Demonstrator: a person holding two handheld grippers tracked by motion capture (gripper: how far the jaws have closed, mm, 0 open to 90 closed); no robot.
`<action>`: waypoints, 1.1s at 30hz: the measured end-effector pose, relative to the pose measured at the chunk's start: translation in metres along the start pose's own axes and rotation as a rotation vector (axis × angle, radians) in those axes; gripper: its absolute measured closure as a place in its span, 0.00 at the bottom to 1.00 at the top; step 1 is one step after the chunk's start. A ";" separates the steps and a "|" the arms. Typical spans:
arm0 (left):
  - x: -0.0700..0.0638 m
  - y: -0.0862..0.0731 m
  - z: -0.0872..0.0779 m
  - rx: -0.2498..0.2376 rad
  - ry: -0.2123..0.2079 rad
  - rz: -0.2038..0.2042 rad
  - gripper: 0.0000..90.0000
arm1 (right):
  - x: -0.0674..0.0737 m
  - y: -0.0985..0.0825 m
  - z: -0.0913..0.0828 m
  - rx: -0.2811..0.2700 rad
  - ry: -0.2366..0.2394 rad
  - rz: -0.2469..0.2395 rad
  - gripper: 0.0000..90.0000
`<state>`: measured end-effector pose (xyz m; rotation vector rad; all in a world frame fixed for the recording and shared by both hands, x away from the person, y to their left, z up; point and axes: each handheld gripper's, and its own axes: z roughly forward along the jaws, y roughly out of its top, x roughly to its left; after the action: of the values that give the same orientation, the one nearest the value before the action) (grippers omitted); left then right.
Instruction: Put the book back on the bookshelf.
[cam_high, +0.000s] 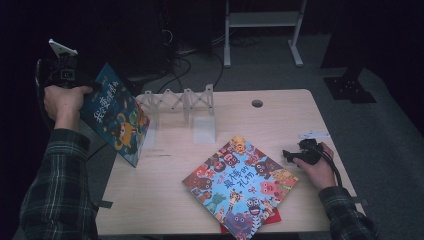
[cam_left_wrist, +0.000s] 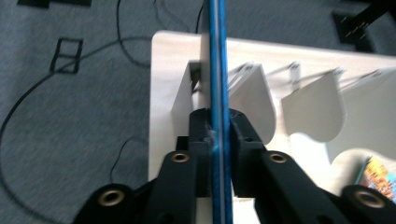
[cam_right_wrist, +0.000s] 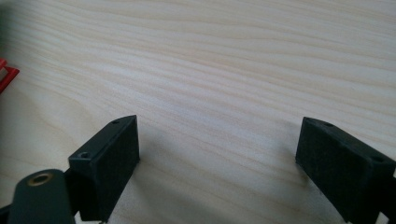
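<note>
My left gripper (cam_high: 75, 80) has its jaws clamped on the thin blue book (cam_high: 116, 114), held above the surface's (cam_high: 165, 200) left edge near the rack (cam_high: 182, 102); stiff, light, slippery cover, best pinched near the spine; right gripper (cam_high: 295, 154) jaws apart.

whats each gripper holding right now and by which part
The left gripper is clamped on the edge of a blue picture book, holding it up off the table. The right gripper is open and holds nothing.

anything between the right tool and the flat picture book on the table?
Nothing: in the high view, bare table separates the right tool from the flat picture book.
</note>
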<state>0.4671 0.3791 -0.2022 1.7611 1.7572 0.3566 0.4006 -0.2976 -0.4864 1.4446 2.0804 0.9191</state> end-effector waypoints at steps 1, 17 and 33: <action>0.000 0.000 0.000 0.005 -0.003 0.005 0.88 | 0.000 0.000 0.000 0.000 0.000 0.000 0.14; 0.000 -0.006 -0.012 -0.043 -0.031 0.067 0.80 | 0.000 0.000 0.000 0.001 0.000 0.001 0.14; 0.003 -0.012 -0.034 -0.174 -0.095 0.114 0.77 | 0.000 0.000 0.000 0.000 0.000 0.000 0.14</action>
<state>0.4376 0.3891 -0.1843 1.7282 1.5159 0.4522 0.4006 -0.2976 -0.4864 1.4446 2.0806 0.9190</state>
